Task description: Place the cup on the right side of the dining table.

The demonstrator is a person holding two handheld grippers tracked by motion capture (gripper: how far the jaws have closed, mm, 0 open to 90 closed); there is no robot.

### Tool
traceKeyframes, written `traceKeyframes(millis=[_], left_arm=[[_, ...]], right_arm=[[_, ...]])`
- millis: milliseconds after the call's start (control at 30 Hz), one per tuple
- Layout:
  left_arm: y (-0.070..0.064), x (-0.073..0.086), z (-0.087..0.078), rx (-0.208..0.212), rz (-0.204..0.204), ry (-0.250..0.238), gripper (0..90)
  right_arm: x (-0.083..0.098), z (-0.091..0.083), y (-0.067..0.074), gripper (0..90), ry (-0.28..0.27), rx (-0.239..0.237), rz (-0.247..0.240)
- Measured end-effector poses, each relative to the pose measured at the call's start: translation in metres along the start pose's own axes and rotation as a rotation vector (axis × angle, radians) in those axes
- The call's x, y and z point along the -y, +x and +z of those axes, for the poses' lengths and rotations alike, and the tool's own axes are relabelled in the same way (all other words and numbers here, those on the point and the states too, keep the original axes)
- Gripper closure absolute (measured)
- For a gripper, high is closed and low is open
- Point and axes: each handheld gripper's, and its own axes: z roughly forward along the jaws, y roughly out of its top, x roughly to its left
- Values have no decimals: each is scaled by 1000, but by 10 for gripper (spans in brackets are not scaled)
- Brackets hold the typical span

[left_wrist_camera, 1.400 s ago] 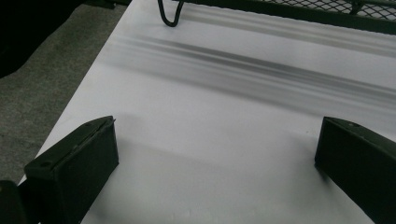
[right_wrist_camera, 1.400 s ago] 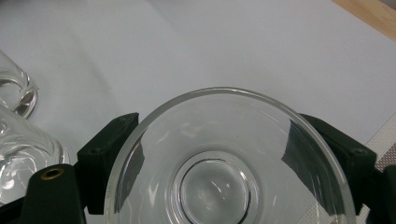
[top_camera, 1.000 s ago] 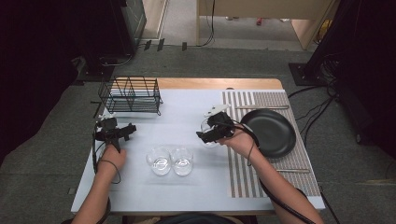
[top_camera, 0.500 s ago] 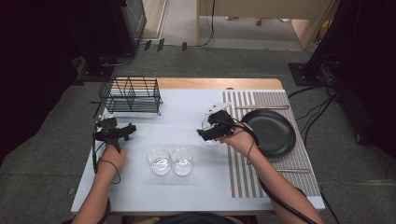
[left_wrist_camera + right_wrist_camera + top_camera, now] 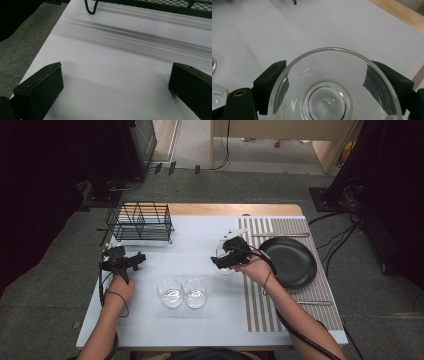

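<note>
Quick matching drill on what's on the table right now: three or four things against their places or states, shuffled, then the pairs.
Things:
1. glass bowl
2. wire rack
3. black plate
4. left gripper

Places or states:
A. on the striped mat
B. jaws wide apart, nothing between them
C. between the right gripper's jaws
D. at the table's far left corner

Pairs: 1-C, 2-D, 3-A, 4-B

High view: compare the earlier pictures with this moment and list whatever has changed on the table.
Nothing visibly changed. The right gripper still clamps the clear round glass bowl beside the striped placemat, and the left gripper stays open over the bare pale tabletop. The two clear glass bowls near the front edge, the black wire rack and the black round plate lie as before.
</note>
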Motion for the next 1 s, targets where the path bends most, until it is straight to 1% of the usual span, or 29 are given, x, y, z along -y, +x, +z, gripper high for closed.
traceKeyframes(millis=[700,1000], left_arm=[[0,0,0,0,0,0,0],[0,0,0,0,0,-1,0]], right_arm=[[-1,5,-8,186,-22,30,21],[-1,5,-13,186,-26,39,40]])
